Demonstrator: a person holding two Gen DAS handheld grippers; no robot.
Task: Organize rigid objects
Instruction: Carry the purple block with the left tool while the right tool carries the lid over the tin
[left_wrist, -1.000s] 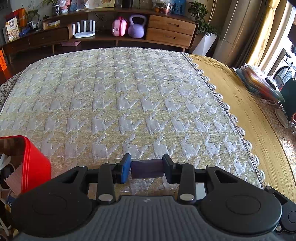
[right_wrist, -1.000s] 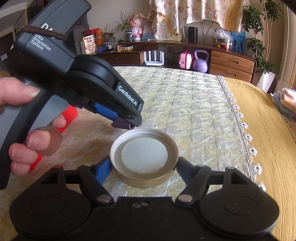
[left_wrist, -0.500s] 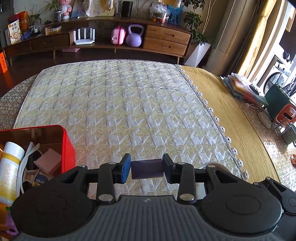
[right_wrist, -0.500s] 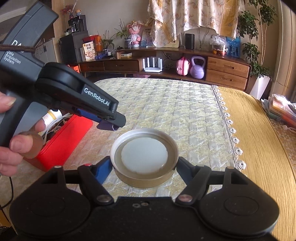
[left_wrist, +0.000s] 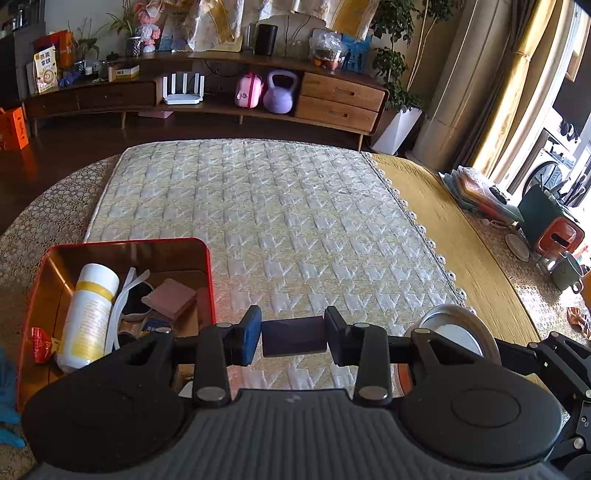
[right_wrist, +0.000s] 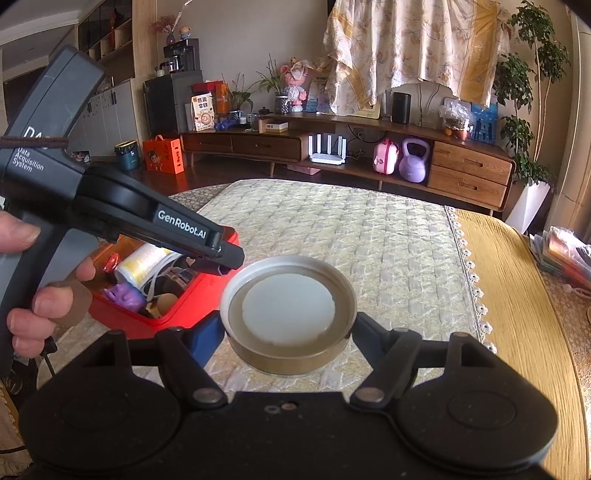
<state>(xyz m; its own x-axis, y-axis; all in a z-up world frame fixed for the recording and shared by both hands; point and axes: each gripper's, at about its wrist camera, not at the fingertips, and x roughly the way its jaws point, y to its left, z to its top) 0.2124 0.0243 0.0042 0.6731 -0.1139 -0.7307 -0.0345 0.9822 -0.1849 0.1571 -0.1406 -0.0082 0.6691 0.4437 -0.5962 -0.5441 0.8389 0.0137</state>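
— What do we have in each hand?

— Our left gripper (left_wrist: 293, 335) is closed partway on a small dark purple block (left_wrist: 294, 336), one pad pressing each end so it sits crosswise and can't swing. Our right gripper (right_wrist: 288, 326) stands much wider, clamped across the rim of a round metal lid (right_wrist: 289, 309), hollow side up with its white liner showing.

— Why carry the lid level like that?

— We judge a flat hold across the widest part keeps it from slipping out of the pads.

— And where does it all go?

— The red tin (left_wrist: 207, 258) lies down and to the left of the left gripper's tips, on the quilted cover (left_wrist: 288, 221). It already holds a white bottle (left_wrist: 90, 314), a pink block (left_wrist: 173, 298) and other bits we can't make out. From the right gripper, the tin sits to the left, beyond the left gripper's nose.

— So both pieces are in the air?

— Yes, clear of the cover; neither is over the tin yet, as far as we can judge.
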